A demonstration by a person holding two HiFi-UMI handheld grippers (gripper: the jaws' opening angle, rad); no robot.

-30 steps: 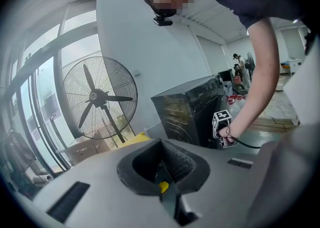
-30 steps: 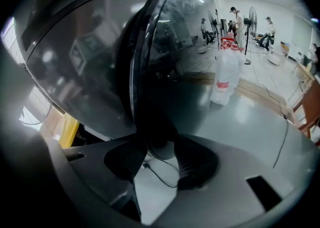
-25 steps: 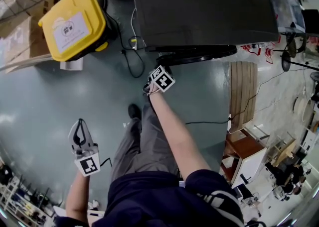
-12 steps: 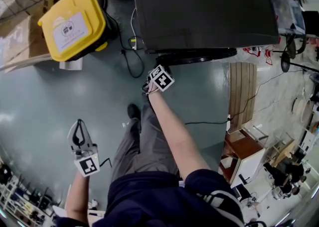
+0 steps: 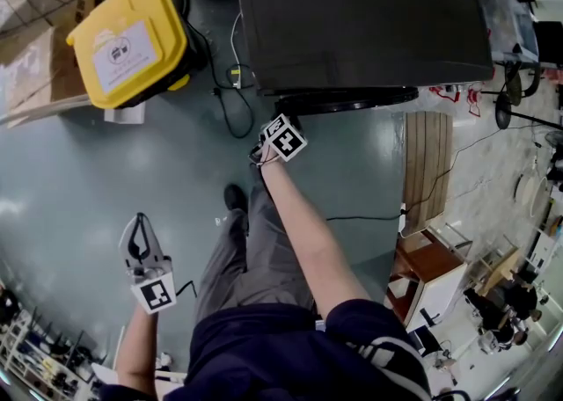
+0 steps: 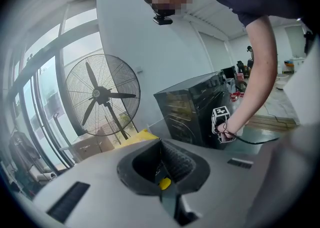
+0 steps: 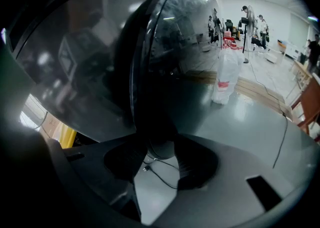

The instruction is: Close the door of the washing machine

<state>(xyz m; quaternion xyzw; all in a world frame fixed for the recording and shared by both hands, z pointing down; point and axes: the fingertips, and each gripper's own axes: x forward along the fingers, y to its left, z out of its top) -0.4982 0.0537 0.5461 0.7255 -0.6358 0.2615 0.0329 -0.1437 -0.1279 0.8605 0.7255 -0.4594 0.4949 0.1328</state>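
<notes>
The black washing machine stands at the top of the head view. Its round door shows edge-on, lying along the machine's front. My right gripper is at the door's left end, mostly hidden under its marker cube. In the right gripper view the domed glass door fills the frame, and my right gripper is shut on the door's dark rim. My left gripper hangs low at the left, far from the machine. Its jaws are shut with nothing in them, as my left gripper also shows.
A yellow bin and cardboard boxes sit left of the machine. A black cable trails on the grey floor by the door. A wooden slatted board lies to the right, and a standing fan is behind.
</notes>
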